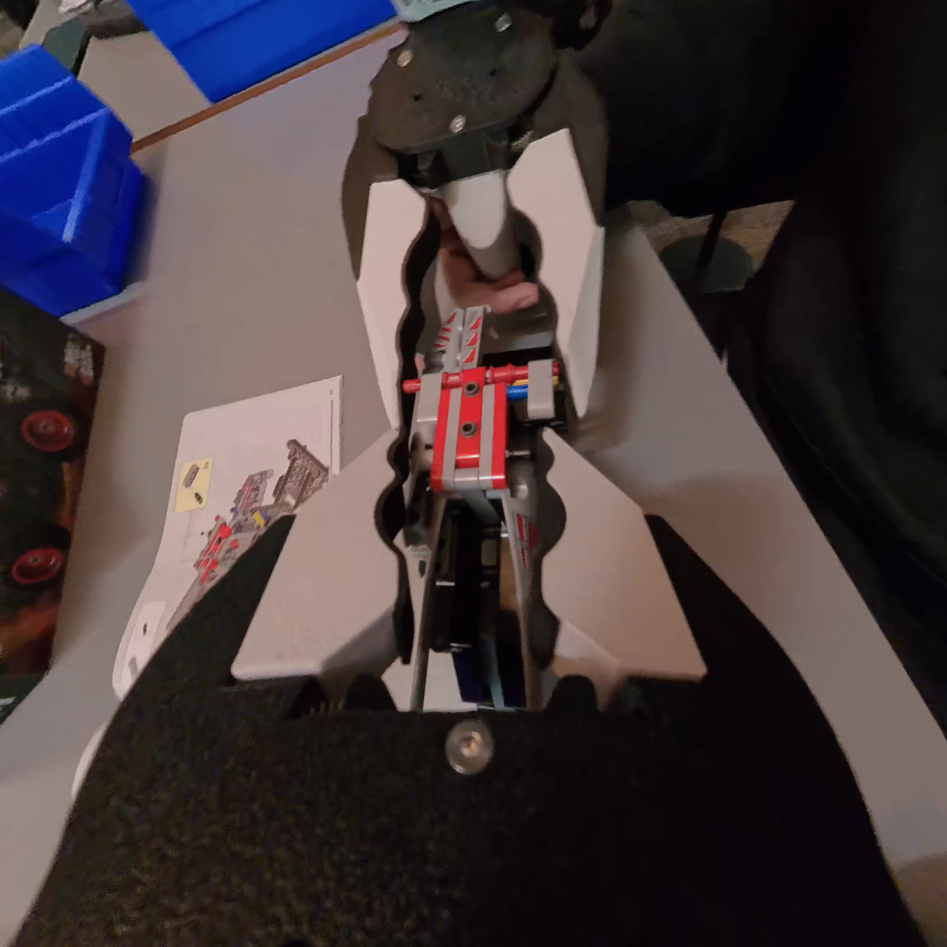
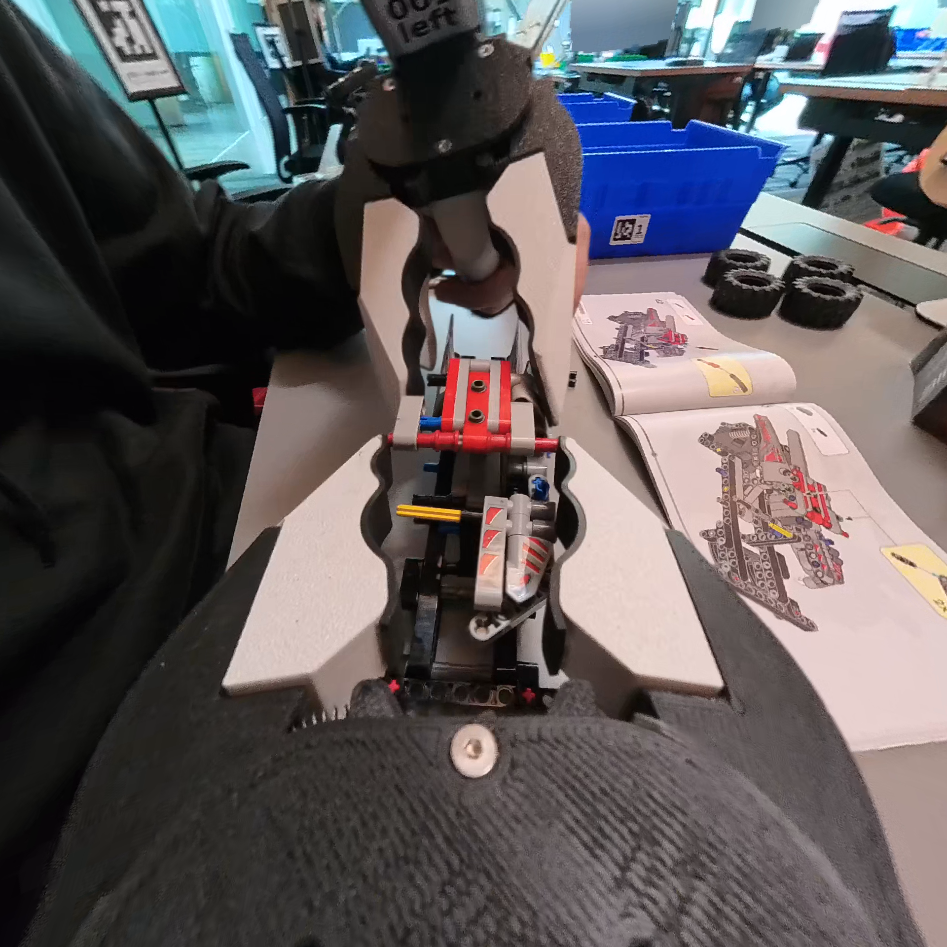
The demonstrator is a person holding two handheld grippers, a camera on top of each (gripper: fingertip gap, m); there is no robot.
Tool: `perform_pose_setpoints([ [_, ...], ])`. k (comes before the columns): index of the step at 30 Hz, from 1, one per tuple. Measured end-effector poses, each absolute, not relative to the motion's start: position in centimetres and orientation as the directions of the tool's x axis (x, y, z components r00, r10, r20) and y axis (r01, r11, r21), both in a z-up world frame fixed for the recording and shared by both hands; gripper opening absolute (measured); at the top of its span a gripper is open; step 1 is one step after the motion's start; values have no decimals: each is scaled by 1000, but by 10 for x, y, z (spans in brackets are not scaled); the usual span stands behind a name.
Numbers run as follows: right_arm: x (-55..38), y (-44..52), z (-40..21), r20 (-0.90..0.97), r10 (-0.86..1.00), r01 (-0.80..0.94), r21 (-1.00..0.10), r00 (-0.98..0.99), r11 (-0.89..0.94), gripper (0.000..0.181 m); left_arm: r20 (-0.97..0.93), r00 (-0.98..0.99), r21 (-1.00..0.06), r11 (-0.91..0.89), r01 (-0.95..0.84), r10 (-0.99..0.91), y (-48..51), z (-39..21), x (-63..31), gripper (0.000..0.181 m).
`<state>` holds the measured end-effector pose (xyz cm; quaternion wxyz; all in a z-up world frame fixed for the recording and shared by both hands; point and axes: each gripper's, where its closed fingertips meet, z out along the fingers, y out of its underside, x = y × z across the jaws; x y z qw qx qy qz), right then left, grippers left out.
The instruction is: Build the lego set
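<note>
Left claw [image 1: 469, 492] and right claw [image 1: 476, 389] both clamp lego model [image 1: 469, 435] above tabletop [image 1: 256, 256]; instruction booklet [image 1: 246, 476] left.

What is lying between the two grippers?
The lego model, gripped at each end by the left gripper and right gripper; both views show it.

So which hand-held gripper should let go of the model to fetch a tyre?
Probably the right hand-held gripper: the tyres lie ahead on its side, past the booklet. The left hand-held gripper has none in its view. Both clamp the model.
</note>
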<state>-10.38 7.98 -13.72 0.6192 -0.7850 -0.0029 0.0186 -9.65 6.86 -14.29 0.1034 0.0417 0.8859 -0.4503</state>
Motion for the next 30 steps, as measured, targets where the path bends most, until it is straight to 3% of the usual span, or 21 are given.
perform_pose_setpoints([
  [9,-102,84,-136,-96,-77,-111,-970,992,-216,64,-326,-945,-739,632,233,-34,66,-147,-94,47],
  [30,-102,83,-139,22,6,23,-969,1000,-246,64,-339,-940,-767,587,259,-28,65,-145,-94,45],
])
